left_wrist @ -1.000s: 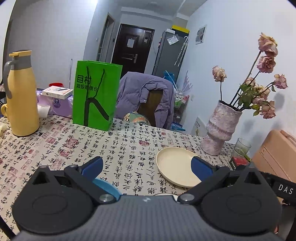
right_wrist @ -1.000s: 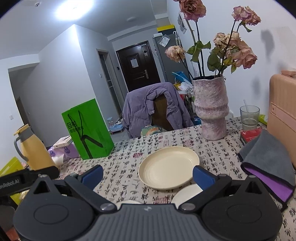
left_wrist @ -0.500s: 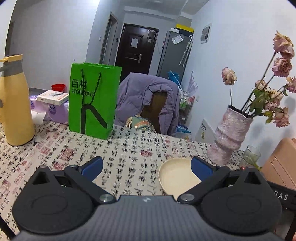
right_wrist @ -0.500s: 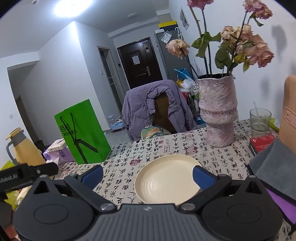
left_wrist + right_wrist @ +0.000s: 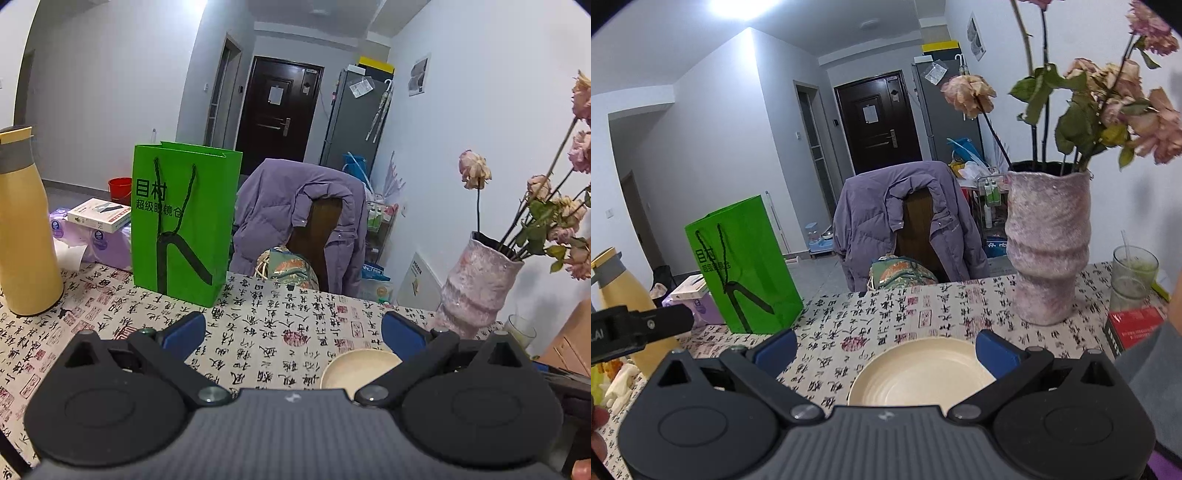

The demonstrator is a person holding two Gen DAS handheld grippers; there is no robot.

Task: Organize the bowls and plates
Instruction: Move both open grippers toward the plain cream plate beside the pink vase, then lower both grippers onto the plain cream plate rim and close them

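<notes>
A cream plate (image 5: 919,373) lies on the calligraphy-print tablecloth (image 5: 886,314), just ahead of my right gripper (image 5: 886,345), partly hidden by its body. That gripper is open, blue pads wide apart, nothing between them. In the left wrist view the same cream plate (image 5: 358,369) peeks out low right, behind the right finger of my left gripper (image 5: 293,330). The left gripper is open and holds nothing. No bowl shows in either view.
A green paper bag (image 5: 184,221) stands at the table's far edge, a yellow flask (image 5: 22,225) at far left. A pink vase (image 5: 1049,247) of dried roses, a glass (image 5: 1132,273) and a red box (image 5: 1134,326) crowd the right. A chair with a purple jacket (image 5: 905,221) faces the far side.
Both grippers have tilted up and moved forward. The blue bowl under the left gripper and the white dish below the right one have dropped out of view. The plate sits lower in both views.
</notes>
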